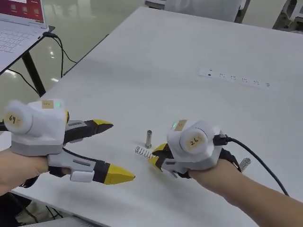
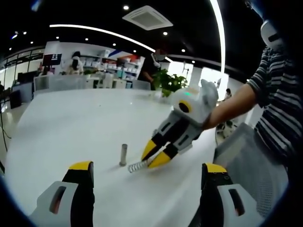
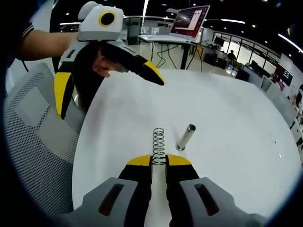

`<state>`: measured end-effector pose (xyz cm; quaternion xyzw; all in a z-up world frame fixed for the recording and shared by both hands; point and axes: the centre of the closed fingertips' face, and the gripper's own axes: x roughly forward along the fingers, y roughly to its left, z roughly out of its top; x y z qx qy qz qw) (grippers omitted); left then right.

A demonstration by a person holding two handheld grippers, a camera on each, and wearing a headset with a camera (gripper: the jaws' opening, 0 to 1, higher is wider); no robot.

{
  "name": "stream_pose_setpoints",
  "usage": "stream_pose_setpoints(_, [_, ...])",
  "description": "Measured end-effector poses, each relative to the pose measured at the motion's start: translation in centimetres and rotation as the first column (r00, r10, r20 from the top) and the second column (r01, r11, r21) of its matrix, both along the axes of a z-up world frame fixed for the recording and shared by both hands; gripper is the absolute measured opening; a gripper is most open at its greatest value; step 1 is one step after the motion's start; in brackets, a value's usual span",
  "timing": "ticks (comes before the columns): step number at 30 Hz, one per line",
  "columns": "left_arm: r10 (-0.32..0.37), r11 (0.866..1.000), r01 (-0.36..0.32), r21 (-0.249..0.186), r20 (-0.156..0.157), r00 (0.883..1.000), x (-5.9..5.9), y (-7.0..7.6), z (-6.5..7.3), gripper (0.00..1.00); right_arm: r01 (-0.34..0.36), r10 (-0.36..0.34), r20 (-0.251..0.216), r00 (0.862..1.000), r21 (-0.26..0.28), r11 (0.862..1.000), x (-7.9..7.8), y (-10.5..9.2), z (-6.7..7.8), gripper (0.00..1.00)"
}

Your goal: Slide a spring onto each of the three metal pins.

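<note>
Two handheld grippers of one build: rounded white housings, grey grips, black jaws ending in yellow tips. The left gripper bears a round tan sticker marked 69 and a green light. The right gripper bears a sticker marked 26 and trails a black cable. The person wears a striped sleeve.

I read a handwritten 69 on the round sticker on the back of the left gripper, well left of the pin. Just right of the pin, the right gripper carries a second sticker marked 26. I cannot read the laptop screen, far up-left of the pin.
</note>
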<state>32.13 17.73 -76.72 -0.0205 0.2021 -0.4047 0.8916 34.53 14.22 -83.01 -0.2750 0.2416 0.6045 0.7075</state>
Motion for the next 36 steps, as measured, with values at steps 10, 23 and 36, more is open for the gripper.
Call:
stream_pose_setpoints(10, [-0.064,0.998,0.064,-0.008,-0.024,0.998,-0.3,-1.8,-0.4,0.82,-0.033,0.032,0.027,0.999,0.015,0.999,-0.7,-1.7,2.5,0.07])
stream_pose_setpoints(23, [-0.171,0.985,0.171,-0.018,-0.036,0.985,-0.1,-4.2,0.1,0.63,-0.124,0.124,0.082,0.989,-0.014,0.992,-2.3,-4.4,3.0,0.07])
stream_pose_setpoints(36, [-0.296,0.955,0.296,-0.009,-0.06,0.953,-0.2,-7.4,-0.4,0.38,-0.191,0.19,0.136,0.972,-0.006,0.982,-3.3,-5.6,4.6,0.07])
